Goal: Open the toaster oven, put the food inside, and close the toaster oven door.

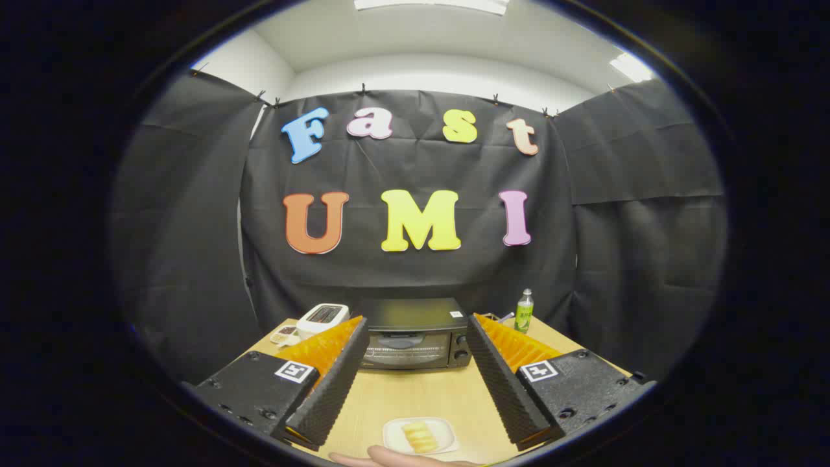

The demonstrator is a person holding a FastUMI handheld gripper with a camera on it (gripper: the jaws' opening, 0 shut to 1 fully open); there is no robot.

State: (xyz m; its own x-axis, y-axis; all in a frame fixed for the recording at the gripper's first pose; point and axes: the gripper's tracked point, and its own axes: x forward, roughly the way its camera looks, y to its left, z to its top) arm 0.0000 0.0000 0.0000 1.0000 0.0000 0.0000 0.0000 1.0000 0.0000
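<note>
The gripper (415, 337) hangs above the table (421, 395) with its fingers spread wide apart and nothing between them but bare tabletop. Straight ahead, framed by the two fingertips, sits the oven (415, 332), dark and boxy, with its glass door shut and upright and two knobs stacked on its right side. It stands at the far end of the table, close to the booth's cloth wall. Down below, nearer than the fingers and between their bases, a small white plate (391, 434) lies flat on the table with the food (419, 436) on it, a pale yellow ridged piece resting in the middle of the plate. A hand (402, 457) lies just at the near rim of that plate; whether it touches the plate I cannot tell. Off to the left of the oven, partly behind the left finger, a white toaster (322, 317) stands, and beside it something small and pale that is too little to make out. To the right of the oven, beyond the right finger, a green bottle (524, 311) stands upright with a white cap. Food and oven are well apart, the table's length between them.
</note>
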